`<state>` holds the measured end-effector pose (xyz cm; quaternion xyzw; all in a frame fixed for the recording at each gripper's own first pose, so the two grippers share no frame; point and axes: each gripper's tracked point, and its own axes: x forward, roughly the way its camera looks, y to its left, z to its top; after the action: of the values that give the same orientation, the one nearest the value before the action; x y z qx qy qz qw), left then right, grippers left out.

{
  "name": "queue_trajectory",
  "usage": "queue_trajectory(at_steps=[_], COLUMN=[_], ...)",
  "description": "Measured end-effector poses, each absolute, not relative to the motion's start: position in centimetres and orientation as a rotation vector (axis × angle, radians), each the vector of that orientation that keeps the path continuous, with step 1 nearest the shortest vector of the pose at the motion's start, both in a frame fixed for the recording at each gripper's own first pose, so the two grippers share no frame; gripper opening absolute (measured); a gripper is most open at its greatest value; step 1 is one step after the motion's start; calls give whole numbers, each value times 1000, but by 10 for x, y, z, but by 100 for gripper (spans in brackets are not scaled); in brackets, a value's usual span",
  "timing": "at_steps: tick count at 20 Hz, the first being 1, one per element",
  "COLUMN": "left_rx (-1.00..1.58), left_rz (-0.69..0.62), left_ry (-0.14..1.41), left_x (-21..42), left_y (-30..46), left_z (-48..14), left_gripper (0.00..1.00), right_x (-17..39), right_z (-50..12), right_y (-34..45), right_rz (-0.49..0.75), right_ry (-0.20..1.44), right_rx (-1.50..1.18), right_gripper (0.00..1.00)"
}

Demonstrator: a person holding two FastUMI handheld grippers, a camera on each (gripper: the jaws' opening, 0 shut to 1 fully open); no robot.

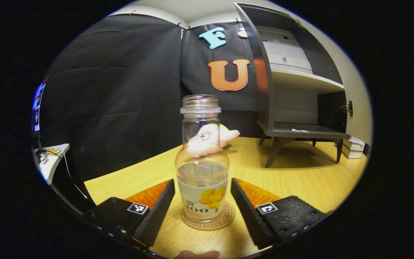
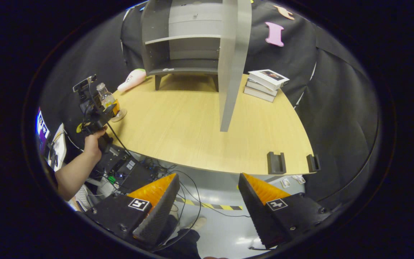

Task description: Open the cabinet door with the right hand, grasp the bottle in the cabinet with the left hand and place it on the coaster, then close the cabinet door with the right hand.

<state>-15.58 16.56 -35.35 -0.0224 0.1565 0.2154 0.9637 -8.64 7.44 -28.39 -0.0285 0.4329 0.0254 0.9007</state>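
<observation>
A clear bottle with a little liquid and a flower label stands upright on a round coaster on the wooden table. My left gripper is open, its fingers flanking the bottle's lower body with a narrow gap on each side. The right gripper view shows that bottle at the table's left edge, with a hand holding the left gripper. My right gripper is open and holds nothing, off the table's near edge above the floor. The grey cabinet stands at the back with its door swung open.
A pink plush toy lies left of the cabinet. A stack of books sits to its right. Two black brackets stand on the table's near edge. Cables trail over the floor below.
</observation>
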Motion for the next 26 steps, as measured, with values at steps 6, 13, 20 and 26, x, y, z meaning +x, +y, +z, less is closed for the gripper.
queue_trajectory(at_steps=[6, 13, 20, 26], left_rx=[-20, 25, 143, 154], left_rz=[387, 296, 213, 98], left_ry=[280, 292, 266, 179], left_x=[-170, -198, -182, -144], left_y=[164, 154, 150, 70], left_z=[-339, -278, -164, -80], left_gripper=[96, 97, 100, 96], right_x=[-83, -79, -53, -36], right_z=[-276, -255, -230, -218], right_y=[69, 45, 32, 4], right_rz=[25, -62, -104, 22], right_ry=[878, 806, 680, 640], right_rx=[-39, -3, 104, 156], right_gripper=[100, 100, 100, 100])
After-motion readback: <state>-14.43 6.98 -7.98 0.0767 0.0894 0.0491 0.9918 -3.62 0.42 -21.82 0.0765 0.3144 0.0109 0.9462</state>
